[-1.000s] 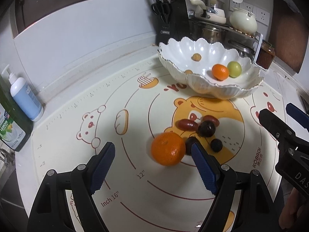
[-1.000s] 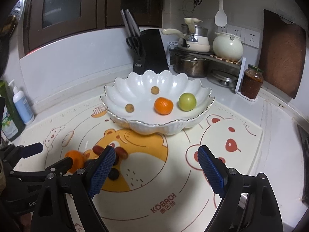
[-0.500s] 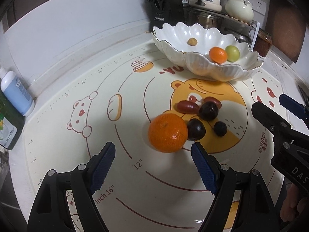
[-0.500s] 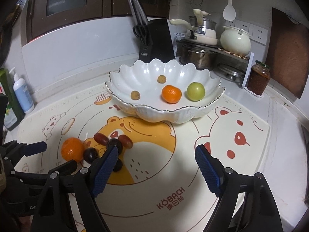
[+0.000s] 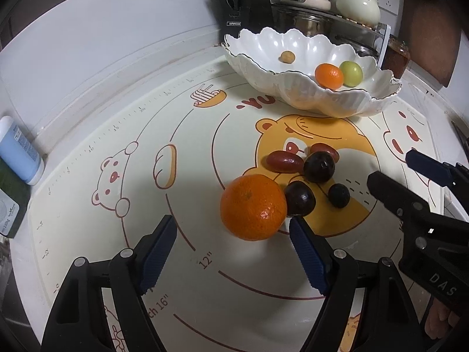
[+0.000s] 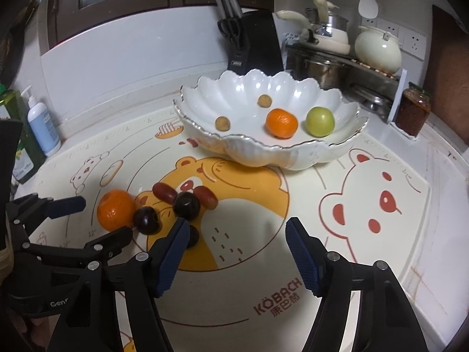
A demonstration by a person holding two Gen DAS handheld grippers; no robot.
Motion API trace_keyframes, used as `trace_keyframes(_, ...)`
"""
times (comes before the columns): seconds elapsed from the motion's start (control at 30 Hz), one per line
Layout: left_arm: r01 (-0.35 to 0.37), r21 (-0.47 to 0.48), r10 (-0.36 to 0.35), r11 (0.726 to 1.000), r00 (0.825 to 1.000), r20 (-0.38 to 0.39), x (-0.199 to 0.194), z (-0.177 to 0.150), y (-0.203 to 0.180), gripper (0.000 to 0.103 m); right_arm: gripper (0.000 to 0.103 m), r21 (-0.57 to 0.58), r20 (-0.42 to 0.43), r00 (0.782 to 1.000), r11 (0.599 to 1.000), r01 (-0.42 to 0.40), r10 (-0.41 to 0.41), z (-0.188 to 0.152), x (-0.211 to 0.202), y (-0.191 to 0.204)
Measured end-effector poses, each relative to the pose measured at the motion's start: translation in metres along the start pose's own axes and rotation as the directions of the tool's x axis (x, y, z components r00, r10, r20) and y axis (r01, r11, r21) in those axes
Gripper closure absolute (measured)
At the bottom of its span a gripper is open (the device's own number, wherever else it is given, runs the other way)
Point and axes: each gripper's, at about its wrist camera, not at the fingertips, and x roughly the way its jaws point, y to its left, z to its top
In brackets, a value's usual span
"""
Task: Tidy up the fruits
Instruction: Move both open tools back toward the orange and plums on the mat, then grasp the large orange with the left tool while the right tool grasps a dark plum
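While closing, left gripper (image 5: 233, 243) gapes empty near orange (image 5: 253, 207) | right gripper (image 6: 237, 240) closing, seemingly empty

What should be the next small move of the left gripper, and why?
Probably ease the left gripper forward and down until the large orange sits between its fingers. Its jaws are closing with nothing between them yet; the orange lies on the mat just ahead of the fingertips, touching a dark plum, while the white bowl already holds other fruit.
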Motion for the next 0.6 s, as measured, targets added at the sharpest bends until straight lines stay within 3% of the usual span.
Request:
trace_keyframes(0.23,0.018,0.008,-0.018,1.000,1.000,-0.019,0.006,-0.002,0.000,0.034,0.045,-0.013,-0.038,0.997,0.998,-0.067,0.067,-0.004,0.009,0.006)
trace_keyframes(0.4,0.027,0.014,-0.027,1.000,0.999,-0.020,0.009,-0.002,-0.001,0.037,0.047,-0.022,-0.051,0.994,0.995,-0.094,0.093,-0.005,0.013,0.009)
trace_keyframes(0.6,0.041,0.014,-0.041,0.999,0.999,-0.022,0.011,0.001,0.001,0.038,0.056,-0.018,-0.077,0.989,0.992,-0.128,0.126,-0.005,0.021,0.013)
